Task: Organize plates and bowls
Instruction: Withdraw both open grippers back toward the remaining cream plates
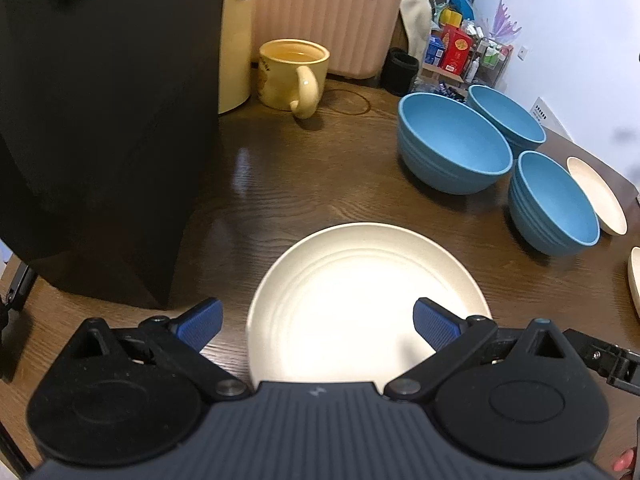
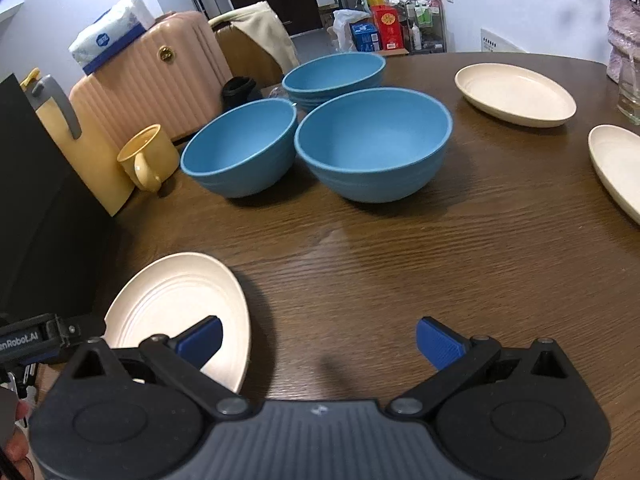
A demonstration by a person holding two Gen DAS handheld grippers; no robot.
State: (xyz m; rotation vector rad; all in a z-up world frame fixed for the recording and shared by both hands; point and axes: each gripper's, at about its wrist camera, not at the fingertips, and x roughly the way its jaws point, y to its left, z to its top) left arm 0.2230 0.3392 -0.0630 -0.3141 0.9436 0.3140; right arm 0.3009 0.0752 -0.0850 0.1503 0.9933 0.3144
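Left claw (image 1: 318, 326): mine, spread wide, holding nothing, hanging over the near cream plate (image 1: 360, 300).
Right claw (image 2: 318, 340): mine, also wide and empty, above bare wood surface (image 2: 400, 260); the near plate lies just to its left.
Blue bowls (image 2: 374, 142): three, upright, clustered mid-surface, two close side by side, the third behind them.
Other plates (image 2: 516, 94): two more cream ones at the right edge, apart from each other.
Yellow mug (image 1: 292, 74): left of the bowls, beside a black box (image 1: 100, 120).
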